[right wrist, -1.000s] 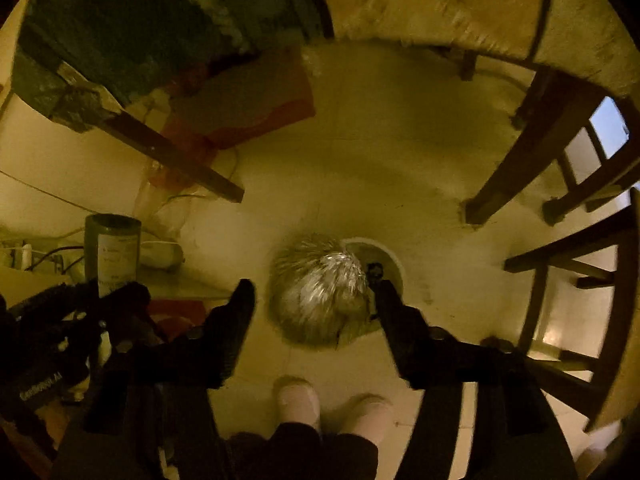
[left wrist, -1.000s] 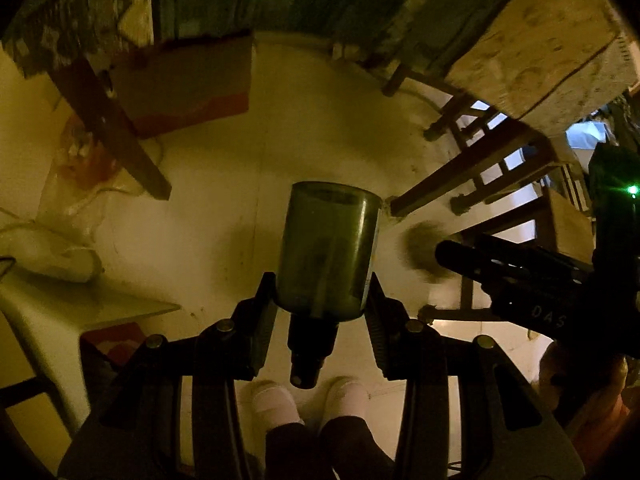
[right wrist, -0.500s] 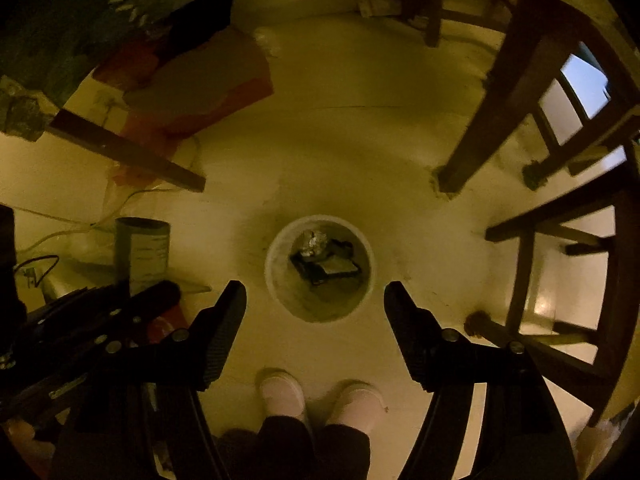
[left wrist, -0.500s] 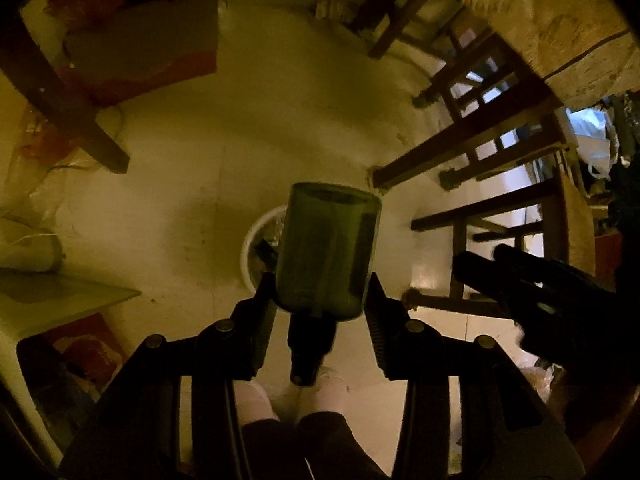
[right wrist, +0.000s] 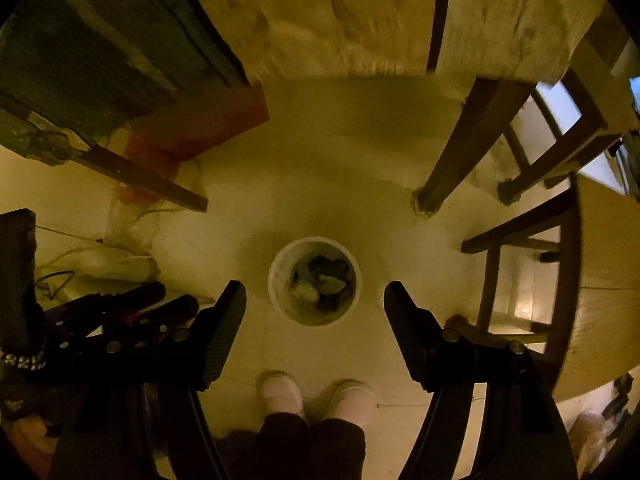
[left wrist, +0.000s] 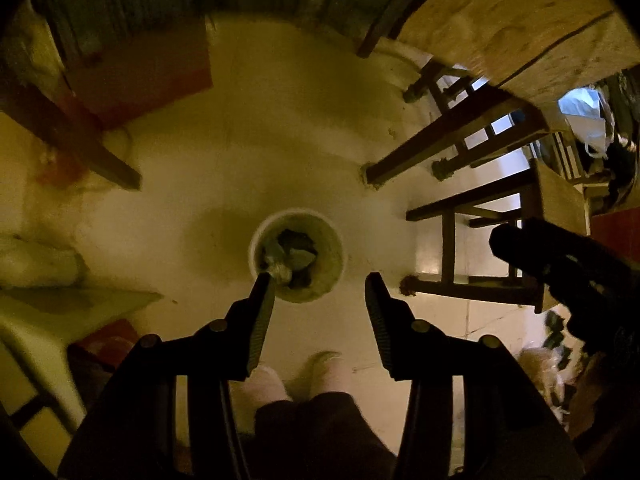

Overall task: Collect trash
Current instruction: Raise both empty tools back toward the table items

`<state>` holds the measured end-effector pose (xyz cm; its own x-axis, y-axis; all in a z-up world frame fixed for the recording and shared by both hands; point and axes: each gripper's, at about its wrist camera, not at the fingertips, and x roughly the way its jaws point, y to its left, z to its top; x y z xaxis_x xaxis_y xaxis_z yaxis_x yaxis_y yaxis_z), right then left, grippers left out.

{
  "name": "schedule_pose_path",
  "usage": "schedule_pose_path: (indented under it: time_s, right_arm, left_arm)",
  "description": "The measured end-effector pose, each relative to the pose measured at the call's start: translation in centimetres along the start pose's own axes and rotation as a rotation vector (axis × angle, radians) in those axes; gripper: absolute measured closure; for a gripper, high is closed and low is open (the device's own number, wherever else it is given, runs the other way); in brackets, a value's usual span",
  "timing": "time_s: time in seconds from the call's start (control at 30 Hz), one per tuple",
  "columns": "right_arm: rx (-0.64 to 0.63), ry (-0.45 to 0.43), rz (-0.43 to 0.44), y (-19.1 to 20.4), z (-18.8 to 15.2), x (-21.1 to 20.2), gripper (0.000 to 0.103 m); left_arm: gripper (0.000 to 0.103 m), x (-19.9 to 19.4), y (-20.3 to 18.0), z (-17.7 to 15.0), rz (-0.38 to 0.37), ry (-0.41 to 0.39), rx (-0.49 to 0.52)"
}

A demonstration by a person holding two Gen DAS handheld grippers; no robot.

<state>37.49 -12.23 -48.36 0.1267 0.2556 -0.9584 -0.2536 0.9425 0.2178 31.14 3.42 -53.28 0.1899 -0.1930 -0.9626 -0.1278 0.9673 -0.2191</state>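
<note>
A white round bin (left wrist: 298, 213) stands on the pale floor straight below, with crumpled trash (left wrist: 290, 254) inside. My left gripper (left wrist: 318, 280) hangs above its near rim, open, nothing between its fingers. In the right wrist view the same bin (right wrist: 276, 270) with its trash (right wrist: 320, 280) lies between and beyond my right gripper (right wrist: 316, 286), which is open and empty too. The left gripper (right wrist: 176, 296) shows at that view's left edge. No bottle is visible in either pair of jaws.
Dark chair legs (left wrist: 448, 148) and a wooden stool (right wrist: 520, 264) crowd the right. A light wooden tabletop (right wrist: 340, 12) overhangs at the top. A red box (left wrist: 136, 80) lies at the upper left, a white shelf (left wrist: 60, 308) at the left. The person's white shoes (right wrist: 280, 394) stand close below.
The green bottle that the left gripper held upside down has left its jaws. The foil ball under the right gripper fell into the bin. Both views have shifted over the bin.
</note>
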Motion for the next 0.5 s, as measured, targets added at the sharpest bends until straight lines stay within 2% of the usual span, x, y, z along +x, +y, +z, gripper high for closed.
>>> schedule_pose_path:
  time_s: [0.17, 0.5]
  right_arm:
    - [-0.013, -0.043, 0.002, 1.5, 1.1, -5.1, 0.035]
    - [-0.049, -0.222, 0.002, 6.2, 2.7, -20.6, 0.035]
  left_arm:
    - [0.057, -6.7, -0.9, 1.0, 0.019, -0.062, 0.026]
    - [0.057, -23.5, -2.8, 2.4, 0.035, -0.269, 0.055]
